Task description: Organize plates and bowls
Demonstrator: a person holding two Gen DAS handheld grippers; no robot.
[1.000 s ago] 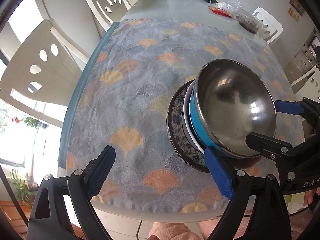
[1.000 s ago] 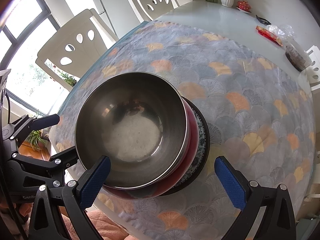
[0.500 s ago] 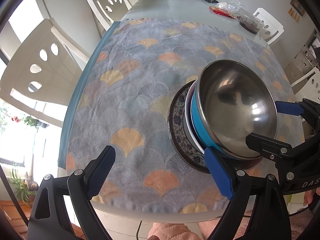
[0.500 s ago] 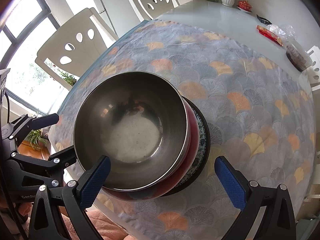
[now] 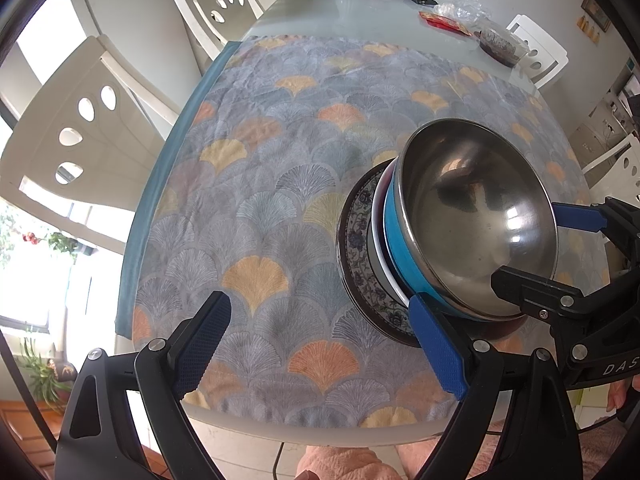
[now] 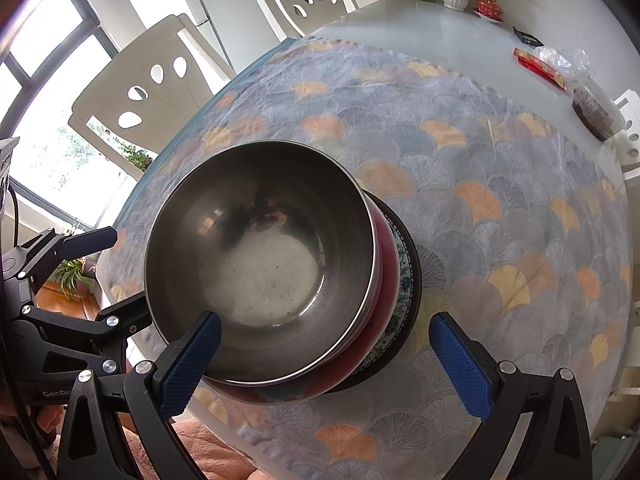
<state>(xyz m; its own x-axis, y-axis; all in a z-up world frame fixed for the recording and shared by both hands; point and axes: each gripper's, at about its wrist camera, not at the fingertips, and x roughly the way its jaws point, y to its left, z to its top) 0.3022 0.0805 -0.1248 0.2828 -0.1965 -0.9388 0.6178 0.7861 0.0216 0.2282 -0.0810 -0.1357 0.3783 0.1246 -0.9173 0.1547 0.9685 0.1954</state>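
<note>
Bowls stacked on a plate at the desk's near edge

The steel bowl is seen topmost on the patterned plate; left claw and right claw are spread, gripping nothing.

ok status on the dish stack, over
Left gripper and right gripper open, jaws wide, holding nothing. Shiny steel bowl nested atop the blue bowl and floral-rimmed plate. Nothing blocking on the fan-patterned tablecloth.

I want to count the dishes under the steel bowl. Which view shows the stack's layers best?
The left wrist view: beside the steel bowl it shows a blue bowl, a white rim and the patterned plate. The right wrist view looks into the bowl, showing only red and plate edges.
</note>
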